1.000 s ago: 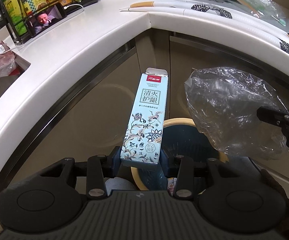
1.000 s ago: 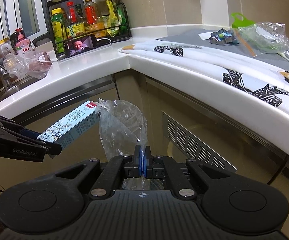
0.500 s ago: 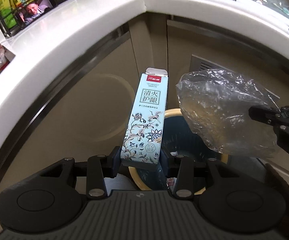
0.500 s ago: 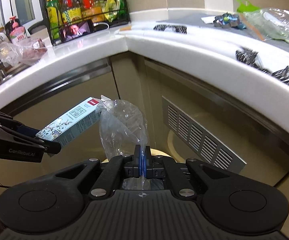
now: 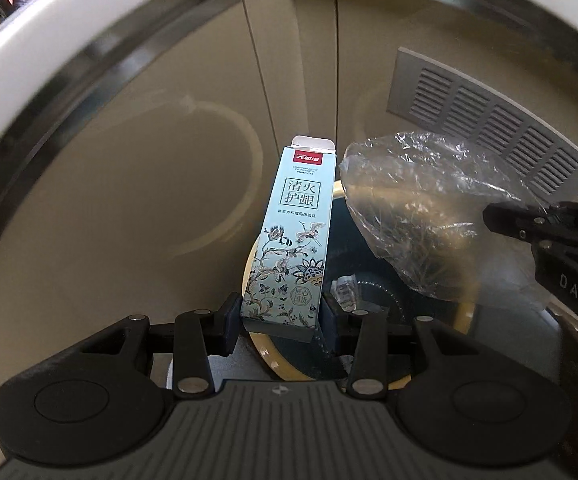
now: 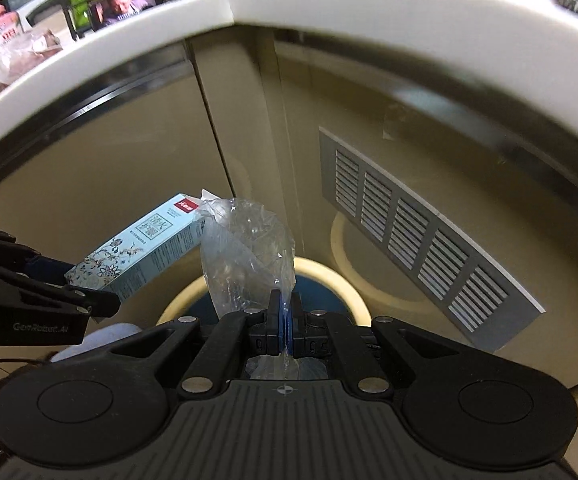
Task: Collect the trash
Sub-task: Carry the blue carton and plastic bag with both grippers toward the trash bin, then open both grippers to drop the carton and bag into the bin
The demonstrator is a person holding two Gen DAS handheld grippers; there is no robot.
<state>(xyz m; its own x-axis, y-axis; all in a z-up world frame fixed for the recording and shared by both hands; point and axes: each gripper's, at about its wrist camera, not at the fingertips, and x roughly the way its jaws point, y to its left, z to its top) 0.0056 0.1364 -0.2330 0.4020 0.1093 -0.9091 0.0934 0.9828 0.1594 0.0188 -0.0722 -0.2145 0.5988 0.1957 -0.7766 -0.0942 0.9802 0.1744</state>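
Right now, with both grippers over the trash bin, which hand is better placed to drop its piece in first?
Probably the right. Its gripper pinches the plastic bag directly above the bin opening. The left gripper holds the blue box nearer the bin's rim.

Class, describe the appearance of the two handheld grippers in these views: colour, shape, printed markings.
Both are black plastic. The left gripper has thin linkage arms with silver pivot pins, round housings and a ribbed grey base. The right gripper matches, with blue pads. White lettering marks their sides.
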